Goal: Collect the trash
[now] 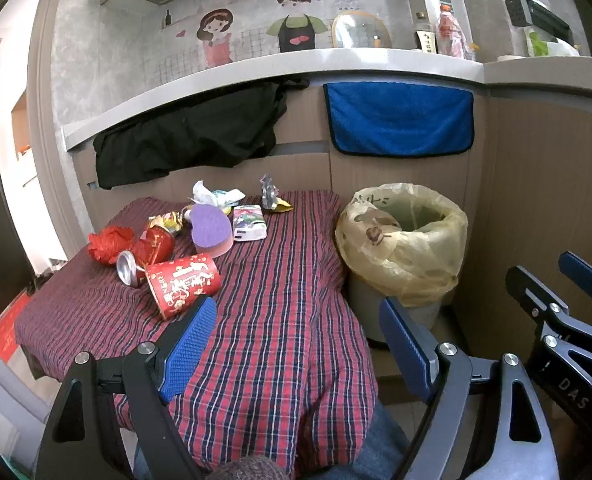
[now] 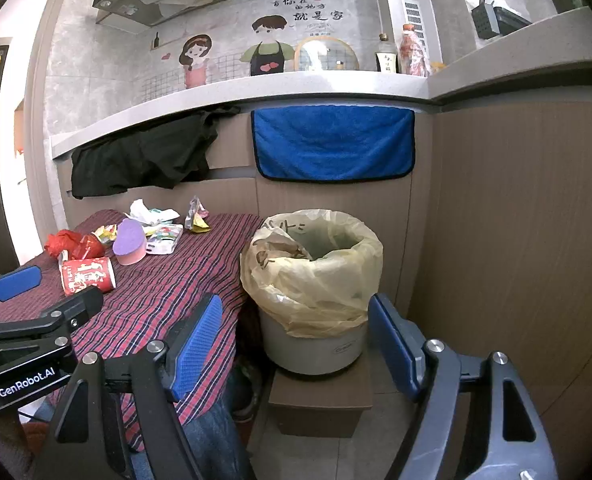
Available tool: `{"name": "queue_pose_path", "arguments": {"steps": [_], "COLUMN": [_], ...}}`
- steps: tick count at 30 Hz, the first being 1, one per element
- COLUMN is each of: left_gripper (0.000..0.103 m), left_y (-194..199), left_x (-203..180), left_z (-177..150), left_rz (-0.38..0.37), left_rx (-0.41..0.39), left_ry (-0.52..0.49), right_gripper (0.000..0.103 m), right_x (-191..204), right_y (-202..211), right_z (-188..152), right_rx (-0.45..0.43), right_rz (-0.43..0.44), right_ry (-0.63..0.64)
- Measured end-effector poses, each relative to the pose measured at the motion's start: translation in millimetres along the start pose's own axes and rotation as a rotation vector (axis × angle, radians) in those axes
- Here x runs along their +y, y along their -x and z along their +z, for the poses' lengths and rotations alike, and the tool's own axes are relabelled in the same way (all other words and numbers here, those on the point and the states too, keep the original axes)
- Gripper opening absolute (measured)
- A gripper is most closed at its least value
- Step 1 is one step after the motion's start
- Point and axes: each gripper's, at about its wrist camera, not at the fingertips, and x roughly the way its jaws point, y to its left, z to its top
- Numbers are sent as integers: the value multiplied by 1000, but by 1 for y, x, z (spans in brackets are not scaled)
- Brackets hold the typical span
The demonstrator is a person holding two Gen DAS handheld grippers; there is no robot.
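Observation:
Trash lies on a plaid-covered table: a red paper cup on its side, a crushed can, red crumpled paper, a purple sponge, a snack packet, white tissue and a foil wrapper. A bin with a yellow bag stands right of the table; in the right wrist view it sits on a brown box. My left gripper is open and empty over the table's near part. My right gripper is open and empty in front of the bin.
A counter ledge runs behind, with a black cloth and a blue towel hanging from it. A wood-panel wall closes the right side. Bottles stand on the ledge.

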Motion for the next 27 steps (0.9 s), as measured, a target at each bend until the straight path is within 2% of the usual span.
{"name": "queue_pose_path", "arguments": {"steps": [27], "left_gripper": [83], "left_y": [-1], "left_x": [6], "left_z": [4], "left_rz": [10], "left_rx": [-11], "left_ry": [7], "right_gripper": [73], "right_x": [8], "right_y": [0], "right_z": [2], "right_rx": [-3], "right_rz": [19], "right_ry": [6]}}
